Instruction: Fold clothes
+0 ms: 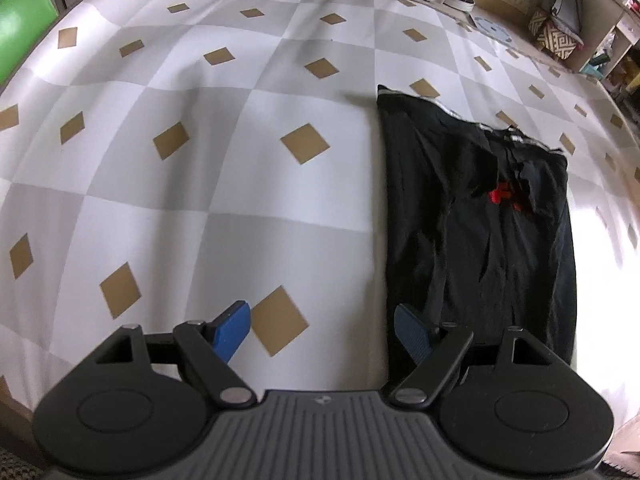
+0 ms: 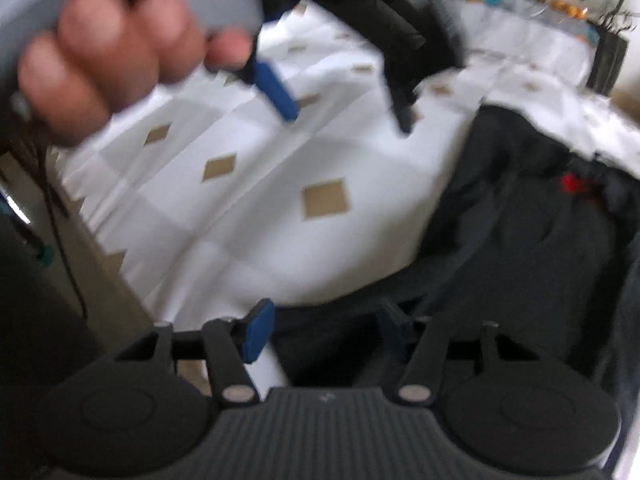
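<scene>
— Lying flat on the checked bedcover (image 1: 224, 128), that's where the black garment (image 1: 480, 220) is: a long dark strip, partly folded, with a bit of red print (image 1: 502, 196) showing where the layers overlap.

— Whereabouts on the cover?

— Toward its right-hand side in the left wrist view, one end close to the near edge of the bed, the other pointing up toward the far edge.

— And the left gripper (image 1: 322, 334)?

— Jaws spread wide, nothing between them. One blue pad (image 1: 232, 330) is over bare cover, the other is over the garment's near left edge. Whether it touches the cloth, I can't tell.

— The right gripper (image 2: 326, 330)?

— Blurred. Jaws stand partly apart, over the garment's near edge. Dark cloth lies between them, but I see no pad pressing on it.

— Anything else?

— In the right wrist view, a hand (image 2: 116, 56) wrapped round the grey handle of the other tool, over the cover. A patterned basket (image 1: 556, 38) stands beyond the far right corner.
</scene>
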Demonstrator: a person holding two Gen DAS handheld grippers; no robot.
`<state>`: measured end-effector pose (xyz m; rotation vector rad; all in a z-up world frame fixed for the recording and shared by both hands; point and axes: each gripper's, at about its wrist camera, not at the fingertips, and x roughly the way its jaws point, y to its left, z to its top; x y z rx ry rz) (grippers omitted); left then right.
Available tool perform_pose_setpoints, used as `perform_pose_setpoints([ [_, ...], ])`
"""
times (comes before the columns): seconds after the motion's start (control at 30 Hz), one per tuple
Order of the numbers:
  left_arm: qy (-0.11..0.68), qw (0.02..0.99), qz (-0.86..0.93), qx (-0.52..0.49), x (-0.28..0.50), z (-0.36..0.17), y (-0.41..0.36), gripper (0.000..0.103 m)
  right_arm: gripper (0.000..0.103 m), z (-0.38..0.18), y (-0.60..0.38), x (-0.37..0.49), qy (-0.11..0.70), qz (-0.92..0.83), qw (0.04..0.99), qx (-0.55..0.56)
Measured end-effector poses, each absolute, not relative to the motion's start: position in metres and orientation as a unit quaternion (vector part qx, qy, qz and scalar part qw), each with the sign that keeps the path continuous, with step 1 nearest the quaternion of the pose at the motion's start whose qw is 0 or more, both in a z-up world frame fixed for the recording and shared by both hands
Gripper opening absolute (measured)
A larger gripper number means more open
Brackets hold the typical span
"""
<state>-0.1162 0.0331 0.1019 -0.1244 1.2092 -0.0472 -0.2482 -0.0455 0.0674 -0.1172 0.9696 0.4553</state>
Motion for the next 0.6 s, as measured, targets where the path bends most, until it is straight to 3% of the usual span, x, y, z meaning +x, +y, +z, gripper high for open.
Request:
perform_pose_setpoints([
  [0.43,0.555,0.828,-0.026,-0.072,-0.108,0.113,0.033,0.078,0.05,0.044,-0.053,-0.236,0.512,0.193,0.834,0.074],
  [0.6,0.556,0.828,-0.025,-0.068,-0.106,0.111,0.033,0.078,0.051,0.04,-0.039,-0.234,0.503,0.198,0.84,0.048],
])
